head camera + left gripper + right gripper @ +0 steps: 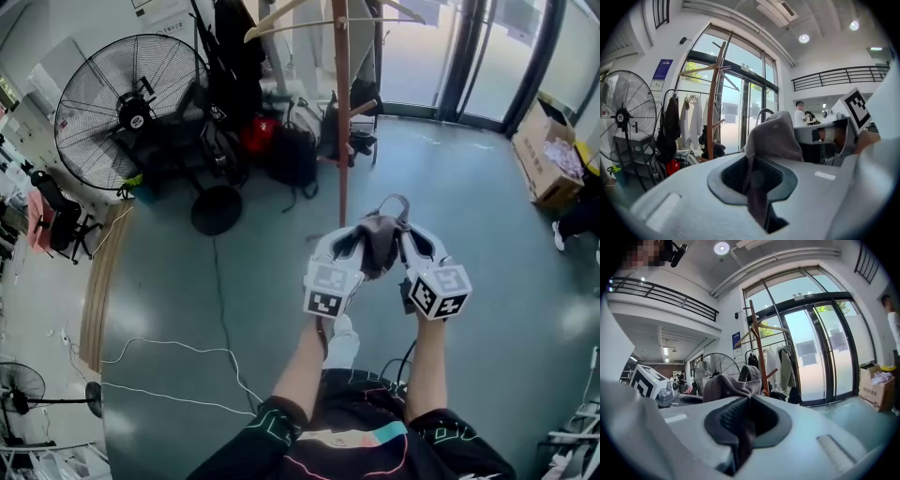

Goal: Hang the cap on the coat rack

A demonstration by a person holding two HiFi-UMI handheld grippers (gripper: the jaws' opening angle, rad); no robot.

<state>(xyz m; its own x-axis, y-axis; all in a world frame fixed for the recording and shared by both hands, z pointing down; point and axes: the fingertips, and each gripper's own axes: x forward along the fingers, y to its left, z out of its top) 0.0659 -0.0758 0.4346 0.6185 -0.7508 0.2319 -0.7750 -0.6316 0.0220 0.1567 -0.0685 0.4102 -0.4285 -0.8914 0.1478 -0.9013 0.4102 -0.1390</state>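
Short of the coat rack (343, 112), the grey cap (380, 234) was gripped from both sides.
Head view: the left hand-held gripper (356, 244) and right hand-held gripper (403, 242) met above the floor with the cap bunched between them, so the carry looked to be in hand and the hanging not yet done. A cardboard box (548, 155) at the right held pale crumpled material. Left gripper view: its jaws were pinched onto cap fabric (776, 136), with the rack's pegs (723, 70) ahead and higher. Right gripper view: its jaws were likewise closed on the cloth (724, 383). The next move likely called for lifting the cap onto a free peg before releasing.
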